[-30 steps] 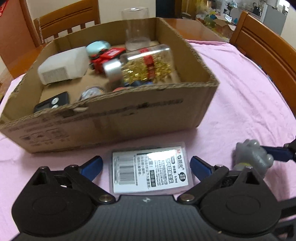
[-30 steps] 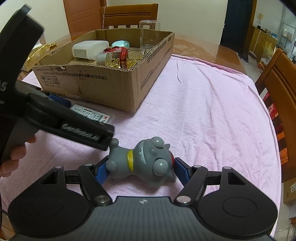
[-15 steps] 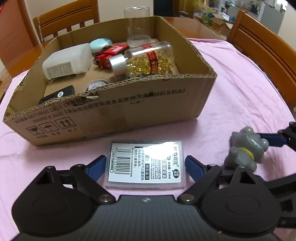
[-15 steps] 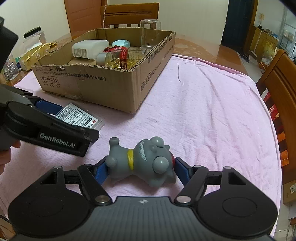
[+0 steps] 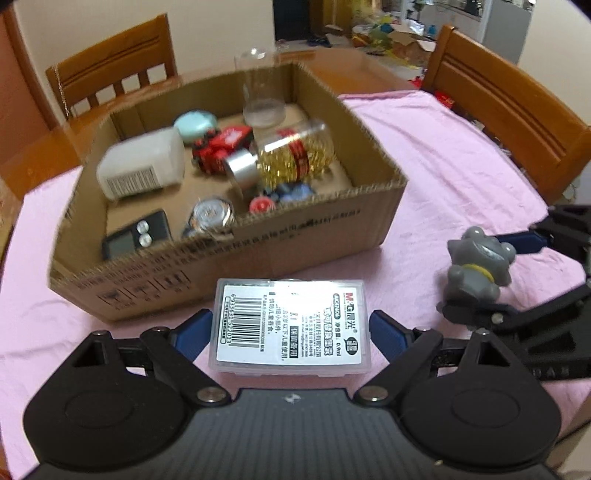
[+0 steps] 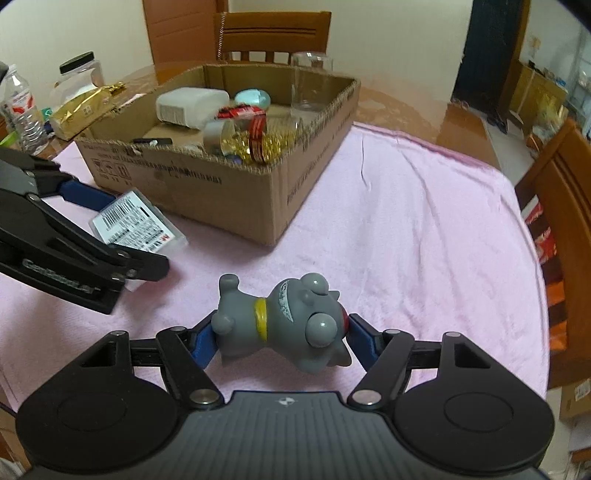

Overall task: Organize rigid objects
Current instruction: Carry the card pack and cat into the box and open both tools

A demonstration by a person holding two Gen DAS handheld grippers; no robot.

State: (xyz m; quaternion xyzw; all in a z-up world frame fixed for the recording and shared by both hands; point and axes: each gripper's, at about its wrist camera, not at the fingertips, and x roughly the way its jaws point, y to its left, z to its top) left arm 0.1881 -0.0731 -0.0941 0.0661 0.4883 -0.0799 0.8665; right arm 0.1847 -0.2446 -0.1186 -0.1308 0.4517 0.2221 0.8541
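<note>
Both items have been lifted off the cloth: the plastic case (image 5: 290,326) is clamped by the left gripper (image 5: 290,332), the toy (image 6: 282,323) by the right gripper (image 6: 280,338); next, carrying over the box (image 5: 314,236) wall is needed.

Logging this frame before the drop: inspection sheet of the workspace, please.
Surface: pink cloth over a wooden table.
Job's things: cardboard box holds a capsule bottle, white container, red toy, glass; plastic case; grey toy.
Clutter: bottles and a gold packet beyond the box.
Grippers: left hand-held gripper shut on the plastic case; right hand-held gripper shut on the grey toy.
Cables: nothing seen.
Surroundings: wooden chairs.
</note>
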